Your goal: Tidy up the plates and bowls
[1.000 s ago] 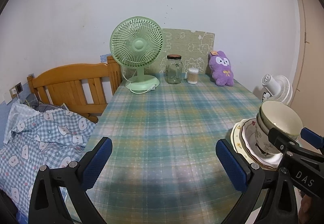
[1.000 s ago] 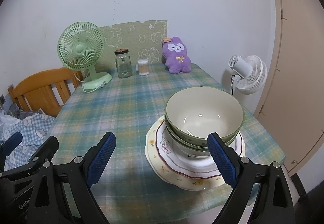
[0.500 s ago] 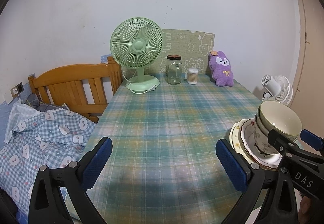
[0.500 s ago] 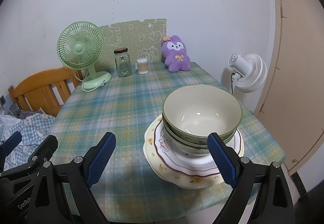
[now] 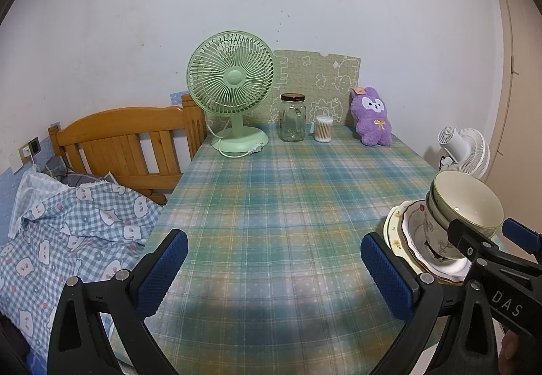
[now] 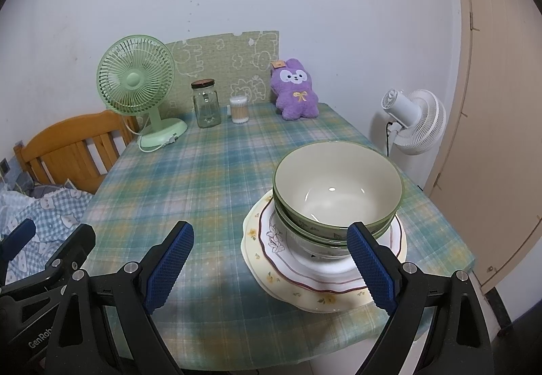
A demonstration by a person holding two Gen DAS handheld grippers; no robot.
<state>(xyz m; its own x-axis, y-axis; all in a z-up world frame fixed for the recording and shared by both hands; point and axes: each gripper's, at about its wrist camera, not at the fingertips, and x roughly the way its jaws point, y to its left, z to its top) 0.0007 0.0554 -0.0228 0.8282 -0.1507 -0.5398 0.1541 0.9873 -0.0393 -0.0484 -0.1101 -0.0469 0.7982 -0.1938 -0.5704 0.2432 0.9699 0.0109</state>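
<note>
Right tool (image 6: 267,259): jaws spread, nothing gripped; held just short of stacked dishes. Left tool (image 5: 274,268): likewise released, held over bare desk (image 5: 288,192). Bowls (image 6: 337,192) nested, seated on two stacked plates (image 6: 305,283) near right desk edge. Stacking judged complete; no loose dishes seen elsewhere. Remaining work, if any, judged limited to shifting stack. Fan (image 5: 232,83), jar (image 5: 292,117) and plush toy (image 5: 372,121) ranged along far edge.

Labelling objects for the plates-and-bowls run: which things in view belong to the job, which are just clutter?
Job:
- stacked bowls
- plates under them
- left gripper, open
- right gripper, open

Clutter:
- green fan
- glass jar
- cotton swabs
- purple plush toy
- white fan
- table
</note>
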